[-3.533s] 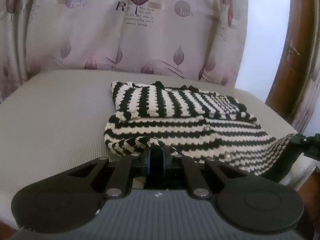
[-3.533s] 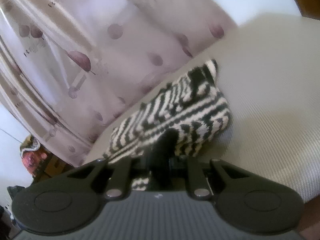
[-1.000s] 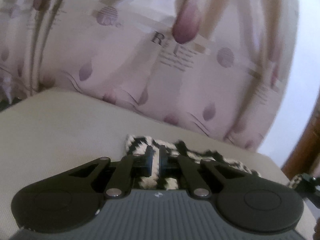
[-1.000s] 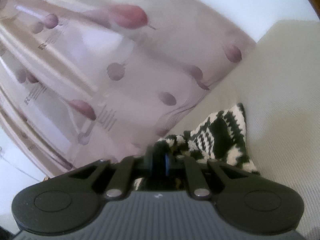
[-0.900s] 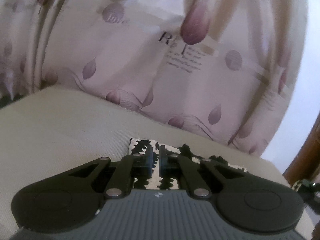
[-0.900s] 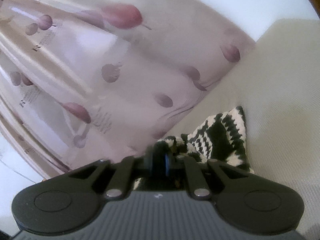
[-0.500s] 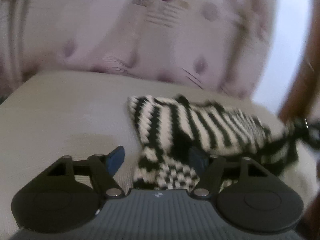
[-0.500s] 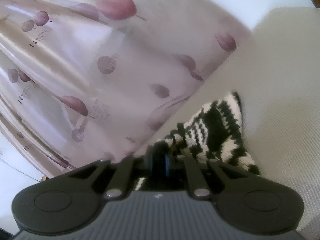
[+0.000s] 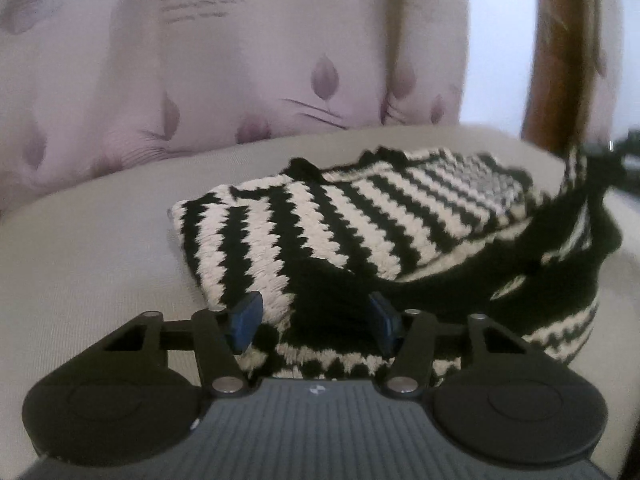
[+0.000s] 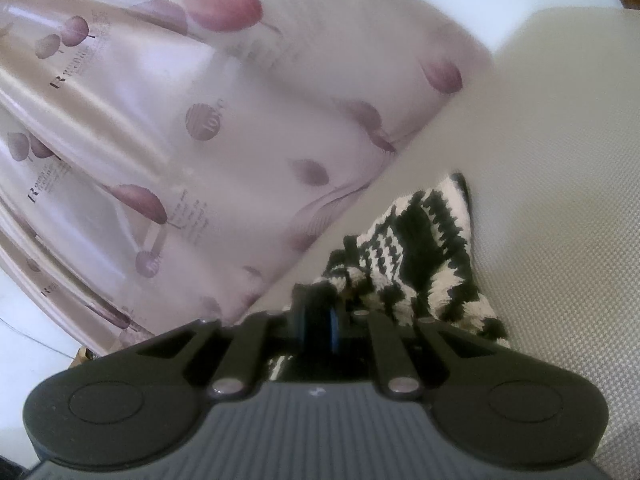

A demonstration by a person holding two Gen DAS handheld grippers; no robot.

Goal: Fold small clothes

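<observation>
A black-and-white striped knit garment [image 9: 360, 220] lies partly folded on a beige cushion [image 9: 100, 260]. My left gripper [image 9: 314, 318] hovers low over its near edge. The jaws are closing, the knit lies between the blue pads [image 9: 244, 316], and no pad visibly presses on it. My right gripper [image 10: 318, 312] is shut on a corner of the garment [image 10: 424, 248] and holds it raised off the cushion [image 10: 560, 160]. In the left wrist view that lifted corner stretches up to the right gripper [image 9: 616, 152] at the far right edge.
A pale pink curtain [image 9: 200, 60] printed with leaves hangs right behind the cushion, also filling the left of the right wrist view as the curtain [image 10: 200, 120]. A brown wooden post [image 9: 552, 60] stands at the back right. Bare cushion lies left of the garment.
My left gripper let go of the knit edge, opened wide, dipped down over the garment, and its jaws have since narrowed a little. The right gripper stays shut on its corner, hardly moving.
</observation>
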